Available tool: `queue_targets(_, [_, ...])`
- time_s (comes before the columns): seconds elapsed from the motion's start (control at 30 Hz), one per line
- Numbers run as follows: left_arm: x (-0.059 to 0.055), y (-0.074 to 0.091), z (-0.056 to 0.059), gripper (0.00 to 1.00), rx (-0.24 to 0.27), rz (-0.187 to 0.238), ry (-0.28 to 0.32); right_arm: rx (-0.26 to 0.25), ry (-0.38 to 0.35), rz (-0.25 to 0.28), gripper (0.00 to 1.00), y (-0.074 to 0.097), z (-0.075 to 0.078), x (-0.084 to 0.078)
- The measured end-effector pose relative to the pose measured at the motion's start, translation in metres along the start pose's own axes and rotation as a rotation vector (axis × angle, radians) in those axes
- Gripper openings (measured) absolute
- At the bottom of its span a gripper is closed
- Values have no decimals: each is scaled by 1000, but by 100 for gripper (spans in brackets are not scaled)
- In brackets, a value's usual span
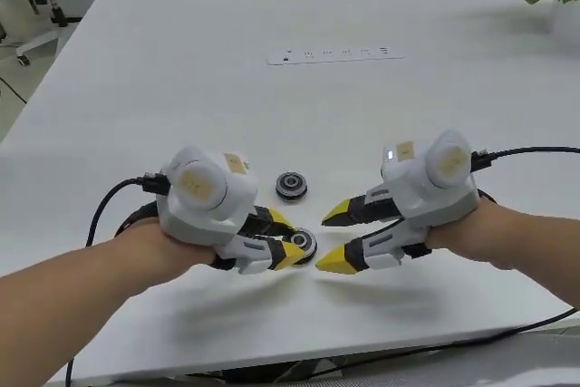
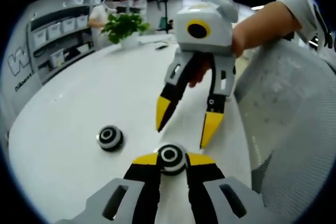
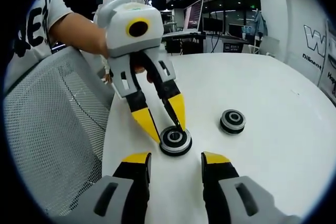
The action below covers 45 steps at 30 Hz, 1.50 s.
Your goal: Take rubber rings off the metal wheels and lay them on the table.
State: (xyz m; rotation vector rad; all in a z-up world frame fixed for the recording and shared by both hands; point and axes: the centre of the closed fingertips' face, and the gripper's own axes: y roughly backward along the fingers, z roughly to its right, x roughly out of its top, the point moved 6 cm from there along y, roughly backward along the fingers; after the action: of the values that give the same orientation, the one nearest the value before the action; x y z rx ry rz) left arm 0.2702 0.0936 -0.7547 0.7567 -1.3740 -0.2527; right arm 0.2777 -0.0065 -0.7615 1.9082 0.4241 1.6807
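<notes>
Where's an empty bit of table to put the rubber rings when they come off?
The wide stretch of white table between the loose black-and-silver metal wheel and the flat white socket strip is bare. It's crowded at the near edge, where the left claw grips the second metal wheel and the open right claw faces it.

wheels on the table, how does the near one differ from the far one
The near wheel sits clamped between the left claw tips; the far wheel lies free, untouched. The near wheel faces the open right claw; the far wheel lies farther out, away from both claws. Both lie flat on the white table, dark rings around metal hubs.
</notes>
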Motion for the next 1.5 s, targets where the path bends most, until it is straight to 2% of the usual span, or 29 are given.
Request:
queue_targets(0.13, [0,-1,0,20,3,11,13,3,-7,1,35,0,-1,0])
queue_targets(0.2, [0,0,-2,19,2,30,55,5,-10,2,35,0,-1,-1])
queue_targets(0.23, [0,0,-4,18,13,47,102,6,-12,1,35,-1,-1,-1])
queue_targets(0.27, [-1,0,-5,16,15,49,108,7,-13,0,34,-1,-1,-2])
queue_targets(0.47, [-2,-1,-3,14,22,41,54,0,-26,11,35,-2,0,-1])
queue_targets(0.87, [-2,-2,-2,14,53,39,41,6,-57,24,33,-12,0,1])
queue_targets(1.27, [-3,-1,-2,13,69,33,43,4,-124,47,31,-19,1,0])
queue_targets(1.5, [-3,-2,-2,13,75,31,49,1,-135,51,24,-20,1,0])
